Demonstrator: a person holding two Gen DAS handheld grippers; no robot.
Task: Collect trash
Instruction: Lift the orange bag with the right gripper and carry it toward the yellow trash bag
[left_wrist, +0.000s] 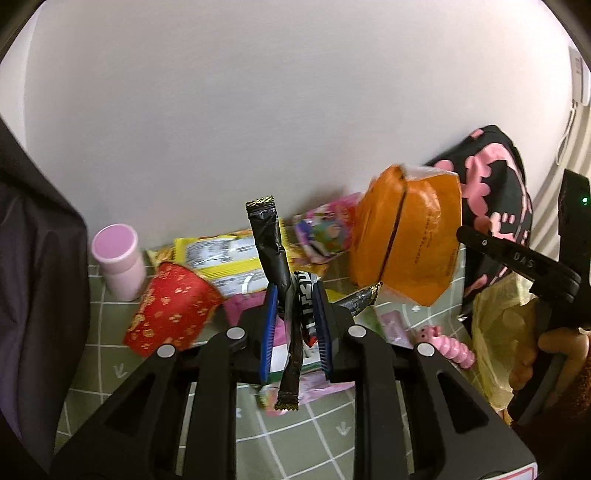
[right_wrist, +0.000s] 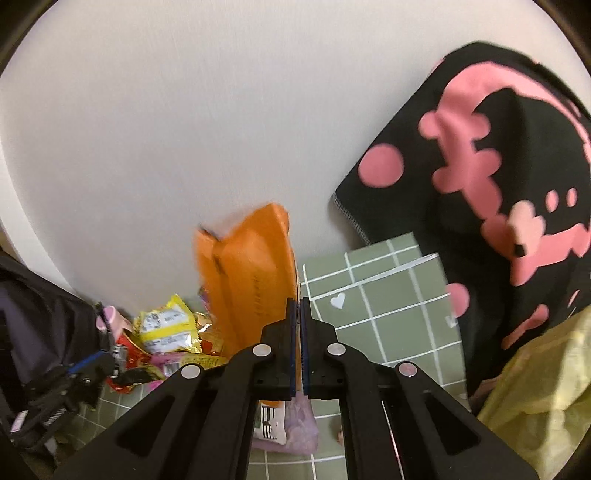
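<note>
Glossy orange plastic wrapper (left_wrist: 406, 236), crinkled; shiny black foil sachet (left_wrist: 271, 251); matt pink plastic bottle (left_wrist: 118, 258); soft black-and-pink cloth (right_wrist: 498, 177); smooth green gridded mat (right_wrist: 388, 295).

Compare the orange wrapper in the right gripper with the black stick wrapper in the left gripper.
The crinkly orange plastic wrapper is wide and puffy; the long black foil stick wrapper is narrow and flat. The orange wrapper is pinched at one edge by the right gripper and hangs beside it; the black one stands upright, clamped mid-length in the left gripper with a second printed wrapper. Both are held off the green grid mat.
</note>
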